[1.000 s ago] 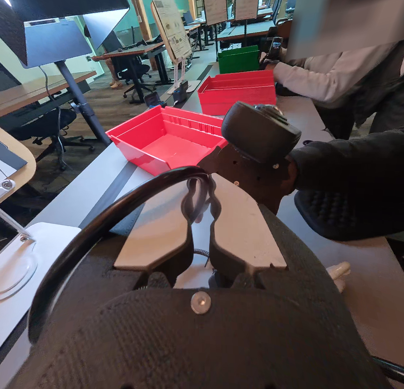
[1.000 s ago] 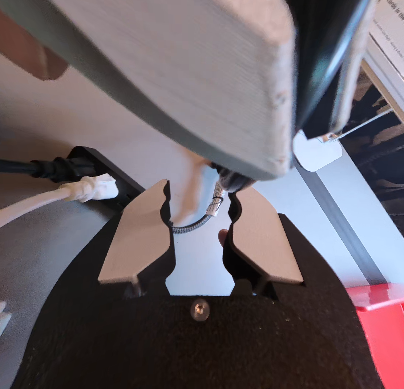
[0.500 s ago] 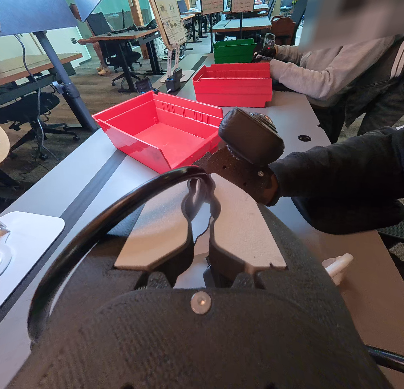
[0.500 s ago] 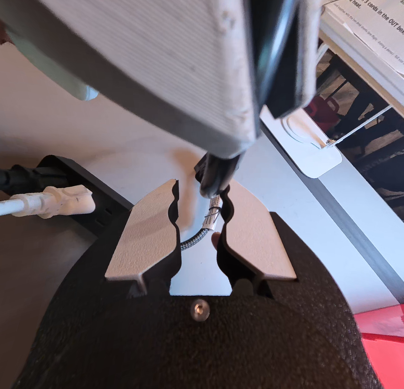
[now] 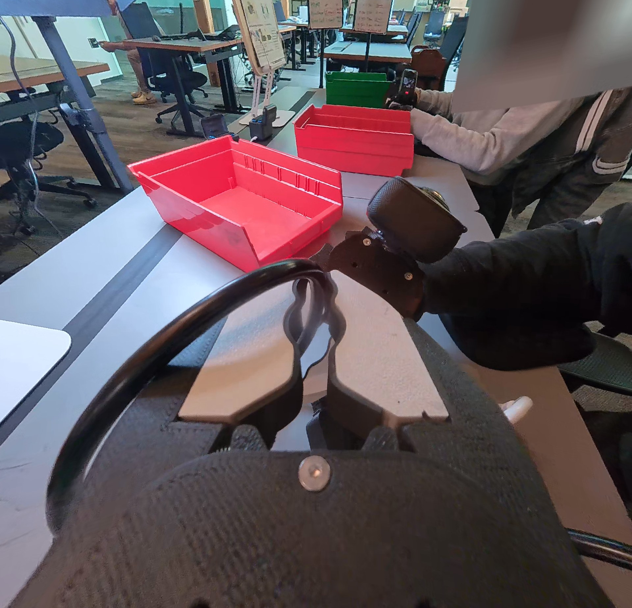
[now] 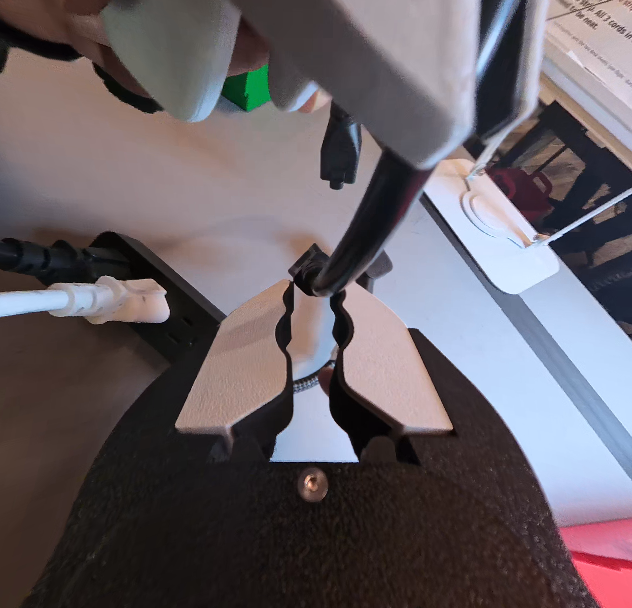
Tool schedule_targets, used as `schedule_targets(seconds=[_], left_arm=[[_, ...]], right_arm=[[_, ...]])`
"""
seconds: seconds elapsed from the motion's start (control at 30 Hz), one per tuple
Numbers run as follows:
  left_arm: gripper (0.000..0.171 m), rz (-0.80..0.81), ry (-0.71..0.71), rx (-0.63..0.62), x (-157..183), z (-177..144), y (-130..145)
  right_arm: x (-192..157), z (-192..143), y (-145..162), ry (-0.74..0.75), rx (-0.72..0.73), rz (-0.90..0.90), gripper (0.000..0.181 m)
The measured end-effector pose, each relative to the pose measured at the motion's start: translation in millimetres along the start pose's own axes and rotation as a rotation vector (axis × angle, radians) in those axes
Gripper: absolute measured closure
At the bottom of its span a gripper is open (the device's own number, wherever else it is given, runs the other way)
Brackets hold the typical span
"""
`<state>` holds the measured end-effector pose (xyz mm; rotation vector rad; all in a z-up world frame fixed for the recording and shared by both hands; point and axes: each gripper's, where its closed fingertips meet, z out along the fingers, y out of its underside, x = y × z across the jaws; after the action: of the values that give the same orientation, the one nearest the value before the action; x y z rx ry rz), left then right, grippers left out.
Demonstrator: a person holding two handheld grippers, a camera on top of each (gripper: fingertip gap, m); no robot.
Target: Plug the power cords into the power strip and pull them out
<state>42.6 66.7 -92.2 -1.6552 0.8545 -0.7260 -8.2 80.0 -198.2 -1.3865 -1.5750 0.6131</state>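
In the left wrist view my left gripper is shut on a thick black cord that arcs in from the left. The right gripper's body sits just beyond its tips. In the right wrist view my right gripper has its jaws drawn in on the black cord's plug at their tips. The left gripper's grey finger hangs above, with the cord running down from it. The black power strip lies to the left, with a white plug and a black plug in it.
An empty red bin stands just ahead on the grey table, with a second red bin and a green bin behind. A white sign base lies to the right. A loose black connector dangles. A person stands at the far right. My right fingertips sit around 11 centimeters from my left ones. From my right tips it is roughly 9 centimeters to the white plug; from my left, 15 centimeters.
My right gripper's fingers have narrowed from wide apart onto the black plug. The left gripper has shifted up and away, showing more of the cord and the power strip.
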Motion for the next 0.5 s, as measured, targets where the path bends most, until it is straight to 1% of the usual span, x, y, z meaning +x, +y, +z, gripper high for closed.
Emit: schedule_targets(seconds=[0.13,0.23,0.4,0.5], left_arm=[[0.162,-0.073,0.026,0.033,-7,-9,-7],[0.162,-0.116,0.039,0.053,-12,-13,-9],[0.162,-0.169,0.06,0.06,-14,-14,-9],[0.163,-0.173,0.079,0.04,-11,-12,-6]], right_arm=[[-4,0,-7,-0.035,0.004,0.019,0.149],[-6,2,-9,-0.051,-0.005,0.017,0.149],[-2,6,-10,-0.03,-0.014,0.024,0.149],[-3,5,-8,-0.044,-0.014,-0.035,0.148]])
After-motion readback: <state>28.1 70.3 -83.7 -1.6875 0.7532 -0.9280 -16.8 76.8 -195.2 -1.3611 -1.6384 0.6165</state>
